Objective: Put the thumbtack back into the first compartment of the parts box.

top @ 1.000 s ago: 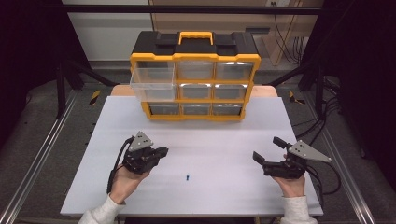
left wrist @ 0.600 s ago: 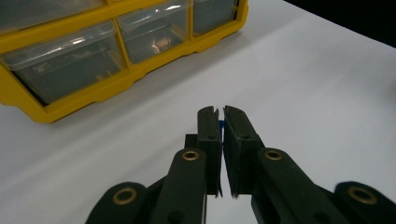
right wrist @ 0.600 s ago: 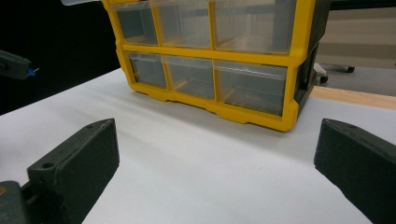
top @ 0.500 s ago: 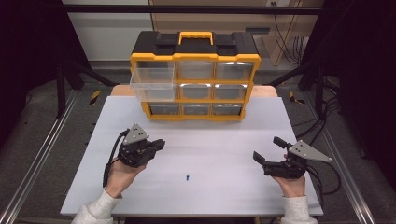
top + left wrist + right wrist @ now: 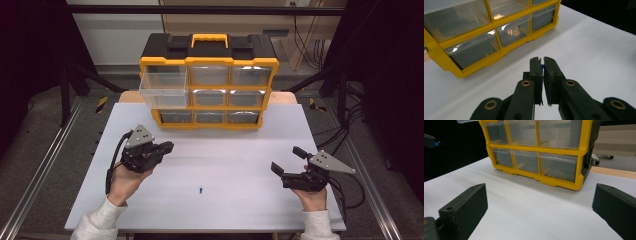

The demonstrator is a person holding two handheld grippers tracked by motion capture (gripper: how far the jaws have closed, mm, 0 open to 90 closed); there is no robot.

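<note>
Tongs, two: my left tongs [image 5: 167,146] pinch one small blue piece [image 5: 542,67], right tongs [image 5: 289,159] spread wide. One more blue piece [image 5: 200,190] on the table [image 5: 235,210]; one organizer [image 5: 209,82], nine drawers.

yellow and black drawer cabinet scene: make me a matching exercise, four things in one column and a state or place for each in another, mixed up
Things:
1. left gripper
2. right gripper
3. clear plastic top-left drawer of the yellow and black drawer cabinet
4. small blue piece

States or places:
A. pulled out of its slot
B. jaws wide apart
C. lying on the white table between the hands
D. jaws shut on a tiny blue part

Pairs: 1-D, 2-B, 3-A, 4-C
</note>
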